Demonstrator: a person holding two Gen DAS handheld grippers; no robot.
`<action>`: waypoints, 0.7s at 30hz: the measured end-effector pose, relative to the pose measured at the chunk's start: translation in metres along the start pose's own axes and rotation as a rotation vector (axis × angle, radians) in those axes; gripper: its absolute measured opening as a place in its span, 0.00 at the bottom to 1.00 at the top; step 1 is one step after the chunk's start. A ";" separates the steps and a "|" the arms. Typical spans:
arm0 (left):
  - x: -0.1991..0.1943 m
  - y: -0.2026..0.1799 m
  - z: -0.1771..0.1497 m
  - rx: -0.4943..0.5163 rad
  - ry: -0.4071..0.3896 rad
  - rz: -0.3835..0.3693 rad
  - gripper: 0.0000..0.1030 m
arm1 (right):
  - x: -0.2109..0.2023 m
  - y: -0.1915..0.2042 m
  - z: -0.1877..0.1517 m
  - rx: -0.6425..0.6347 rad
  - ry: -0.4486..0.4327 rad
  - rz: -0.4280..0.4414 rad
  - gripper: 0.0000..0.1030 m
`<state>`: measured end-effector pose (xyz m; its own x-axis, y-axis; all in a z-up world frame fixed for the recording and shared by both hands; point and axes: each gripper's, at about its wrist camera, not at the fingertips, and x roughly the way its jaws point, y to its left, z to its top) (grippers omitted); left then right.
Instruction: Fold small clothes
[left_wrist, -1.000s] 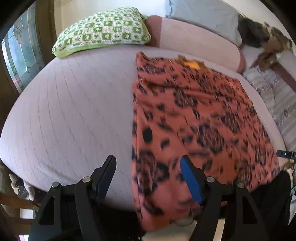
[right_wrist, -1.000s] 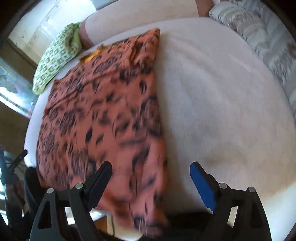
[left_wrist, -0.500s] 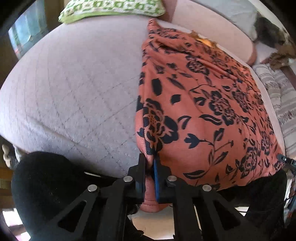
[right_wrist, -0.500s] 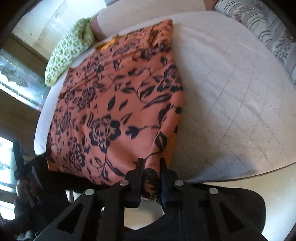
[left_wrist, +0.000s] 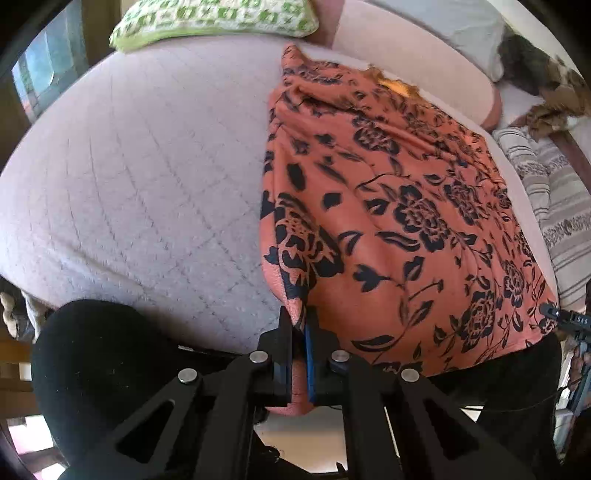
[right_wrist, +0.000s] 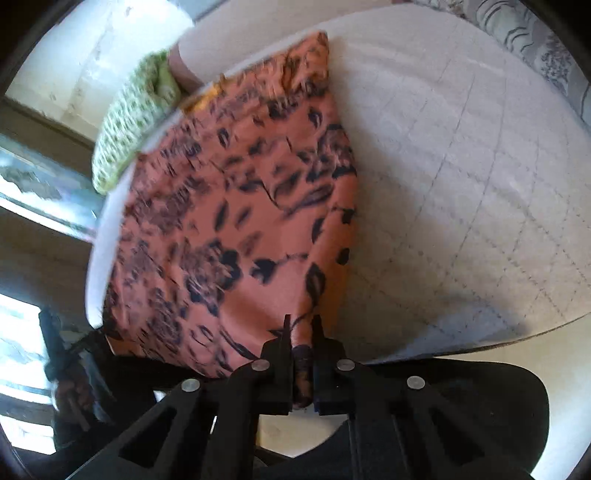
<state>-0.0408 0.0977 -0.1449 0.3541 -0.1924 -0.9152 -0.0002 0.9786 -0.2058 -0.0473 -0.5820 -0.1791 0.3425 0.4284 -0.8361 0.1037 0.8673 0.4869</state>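
An orange garment with a black flower print (left_wrist: 399, 206) lies spread on the pale quilted bed (left_wrist: 140, 177). Its near hem hangs over the bed's front edge. My left gripper (left_wrist: 299, 321) is shut on the garment's near left corner. My right gripper (right_wrist: 300, 325) is shut on the garment's (right_wrist: 236, 221) near right corner, and the cloth there is lifted off the bed (right_wrist: 461, 177). The far end of the garment lies flat near the pillows. The right wrist view is blurred.
A green and white pillow (left_wrist: 214, 18) and a pink bolster (left_wrist: 410, 66) lie at the far side. Striped bedding (left_wrist: 554, 206) lies to the right of the garment. A window (left_wrist: 44, 77) stands at the left. Floor shows below the bed's front edge.
One second ago both grippers were open around the near hem. They shut on its two corners and now lift them slightly; the right view swings.
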 end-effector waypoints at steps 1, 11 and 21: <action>0.008 0.004 0.001 -0.013 0.030 0.012 0.05 | 0.000 -0.004 0.000 0.009 0.008 0.000 0.06; -0.040 -0.023 0.069 0.024 -0.096 -0.154 0.05 | -0.019 -0.003 0.033 0.047 -0.022 0.197 0.06; -0.002 -0.011 0.288 -0.095 -0.447 -0.047 0.85 | -0.036 0.027 0.257 0.048 -0.374 0.373 0.43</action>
<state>0.2275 0.1082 -0.0410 0.7243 -0.1655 -0.6694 -0.0533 0.9544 -0.2936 0.1831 -0.6389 -0.0707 0.6731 0.5785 -0.4607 -0.0494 0.6568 0.7524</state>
